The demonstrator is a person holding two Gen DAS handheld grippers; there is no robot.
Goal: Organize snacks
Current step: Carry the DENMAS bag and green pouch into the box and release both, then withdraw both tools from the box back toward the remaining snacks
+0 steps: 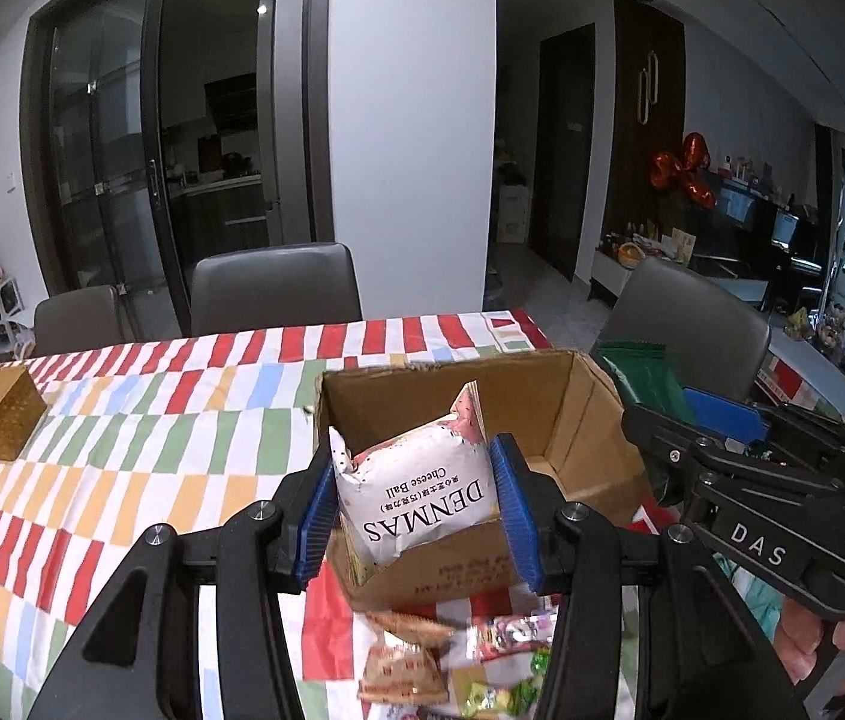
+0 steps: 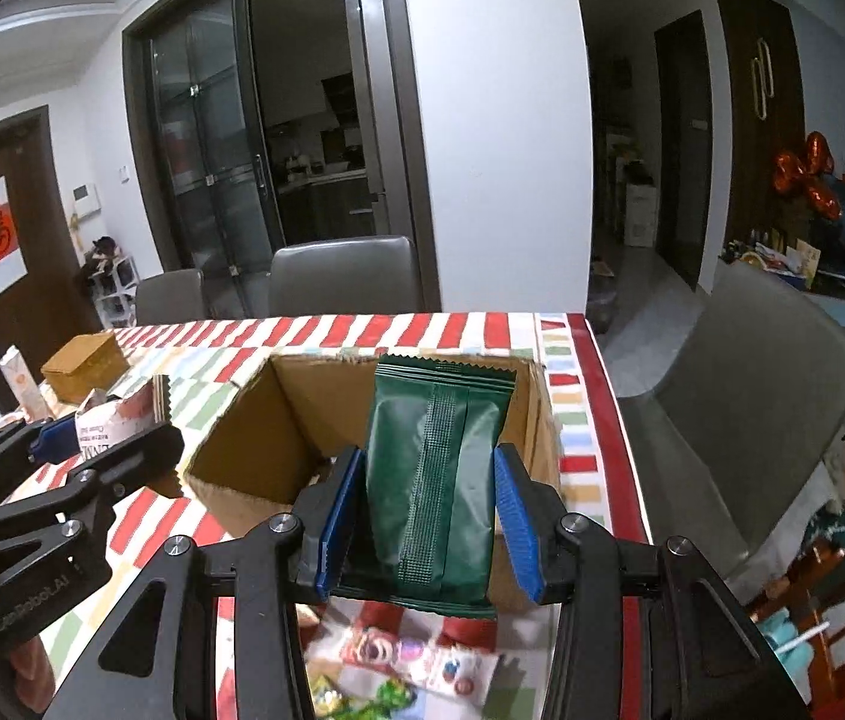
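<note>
White cheese-ball packet [image 1: 416, 495] sitting clamped between left gripper [image 1: 416, 516] fingers, long axis pointing away, print upside down, over cardboard box [image 1: 578, 420] | green pouch [image 2: 437, 480] standing upright, clamped in right gripper [image 2: 425, 525] fingers | loose snacks [image 1: 482, 660] lying on striped tabletop [image 1: 152, 420] | grey chairs [image 2: 341, 276] standing behind.

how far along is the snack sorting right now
Done: nothing visibly; the cardboard box looks empty where its inside shows. In hand: the left gripper holds a white cheese ball bag, the right gripper a green packet. Left: loose snacks lie on the tablecloth.
</note>
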